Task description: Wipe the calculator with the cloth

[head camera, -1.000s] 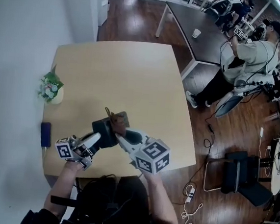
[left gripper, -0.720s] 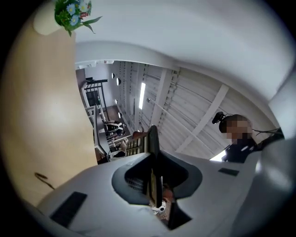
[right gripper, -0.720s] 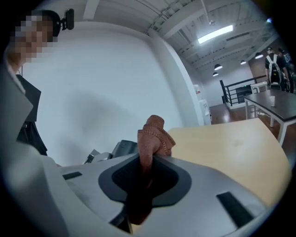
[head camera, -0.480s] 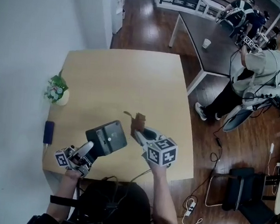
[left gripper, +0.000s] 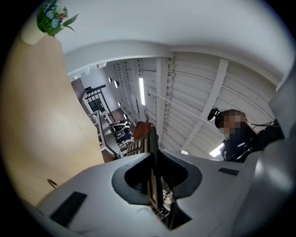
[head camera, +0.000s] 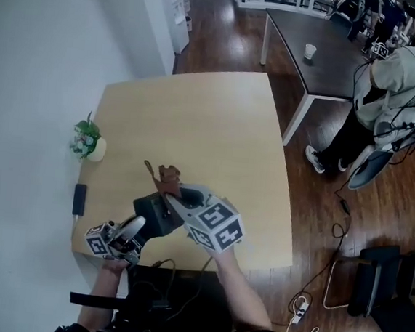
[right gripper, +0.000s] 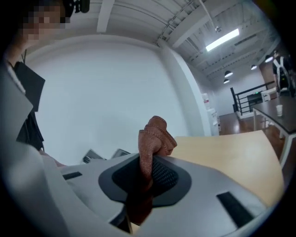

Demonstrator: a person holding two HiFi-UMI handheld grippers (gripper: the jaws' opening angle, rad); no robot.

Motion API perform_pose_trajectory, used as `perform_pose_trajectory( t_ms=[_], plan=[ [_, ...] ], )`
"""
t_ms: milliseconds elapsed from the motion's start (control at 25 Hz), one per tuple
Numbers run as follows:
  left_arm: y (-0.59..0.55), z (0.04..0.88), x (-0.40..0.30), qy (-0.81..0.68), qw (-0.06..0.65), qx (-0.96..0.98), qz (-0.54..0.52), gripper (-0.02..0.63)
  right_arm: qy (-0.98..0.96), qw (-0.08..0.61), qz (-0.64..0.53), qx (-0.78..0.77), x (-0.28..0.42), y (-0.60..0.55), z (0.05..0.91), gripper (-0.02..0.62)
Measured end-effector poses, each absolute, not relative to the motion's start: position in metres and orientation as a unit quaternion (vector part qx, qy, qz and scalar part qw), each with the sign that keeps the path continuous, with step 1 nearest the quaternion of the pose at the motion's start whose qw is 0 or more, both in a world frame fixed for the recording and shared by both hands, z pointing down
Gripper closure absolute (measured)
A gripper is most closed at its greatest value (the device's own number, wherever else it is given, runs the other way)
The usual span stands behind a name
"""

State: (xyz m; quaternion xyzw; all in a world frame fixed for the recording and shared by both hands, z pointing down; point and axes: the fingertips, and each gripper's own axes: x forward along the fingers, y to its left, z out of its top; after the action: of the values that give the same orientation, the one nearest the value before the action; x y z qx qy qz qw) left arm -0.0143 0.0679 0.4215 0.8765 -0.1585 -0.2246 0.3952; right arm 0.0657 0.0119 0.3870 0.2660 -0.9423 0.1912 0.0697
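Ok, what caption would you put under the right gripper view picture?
Right gripper clamps a crumpled reddish-brown cloth, with the pale wooden table behind.

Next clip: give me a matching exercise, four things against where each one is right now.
Things:
1. calculator
2. cloth
3. plant
4. cup

Places:
A. on the dark table
B. in the right tool
C. standing on the wooden table
D. in the left tool

Pairs: 1-D, 2-B, 3-C, 4-A
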Motion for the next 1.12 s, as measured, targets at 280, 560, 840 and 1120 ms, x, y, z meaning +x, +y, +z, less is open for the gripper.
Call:
perform_pose_trajectory(
  t_ms=[280,560,840,1120],
  plan=[
    [0.061,0.401,0.002,-0.127,0.444,0.840,-0.283,0.552,-0.893,0.064,0.234,0.379,0.155,-0.014,0.438,0.532],
    [0.040,0.397,0.007,-0.120,0.452,0.830,-0.303,0.551,-0.942,0.036,0.191,0.275,0.083,0.039,0.376,0.532],
    [0.041,0.388,0.019,-0.094,0.460,0.824,-0.317,0.535,-0.924,0.037,0.213,0.317,0.114,0.007,0.404,0.528],
    [0.030,0.391,0.001,-0.110,0.466,0.801,-0.359,0.554,-0.881,0.045,0.256,0.396,0.184,-0.006,0.440,0.532]
  ],
)
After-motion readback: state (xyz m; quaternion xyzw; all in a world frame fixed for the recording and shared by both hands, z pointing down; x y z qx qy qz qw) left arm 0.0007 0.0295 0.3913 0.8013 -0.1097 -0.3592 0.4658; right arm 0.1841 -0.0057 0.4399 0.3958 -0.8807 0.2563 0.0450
